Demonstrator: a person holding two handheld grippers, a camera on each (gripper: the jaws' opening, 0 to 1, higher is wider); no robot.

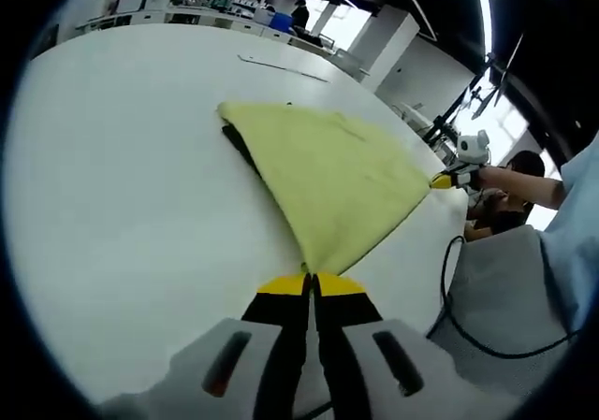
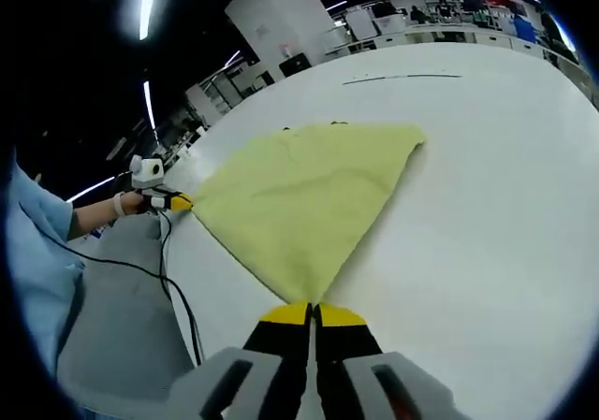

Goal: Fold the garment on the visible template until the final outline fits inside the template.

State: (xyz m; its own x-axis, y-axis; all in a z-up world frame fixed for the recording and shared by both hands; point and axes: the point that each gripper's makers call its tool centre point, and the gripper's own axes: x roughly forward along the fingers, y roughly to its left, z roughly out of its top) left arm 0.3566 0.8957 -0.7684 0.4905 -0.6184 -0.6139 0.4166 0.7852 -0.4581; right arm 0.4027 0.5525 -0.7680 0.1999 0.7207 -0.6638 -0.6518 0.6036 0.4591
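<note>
A yellow garment lies spread on the white table, with a dark strip showing under its left edge. My left gripper is shut on the garment's near corner, at the table's front. The right gripper comes in from the right and holds the other near corner, with a person's hand behind it. In the right gripper view the same garment stretches away from my right gripper, whose yellow-tipped jaws are shut on its corner. The left gripper pinches the far left corner there.
A thin dark line is marked on the table beyond the garment, also seen as a line in the right gripper view. A black cable hangs over the person's grey lap. Desks and a person stand far behind the table.
</note>
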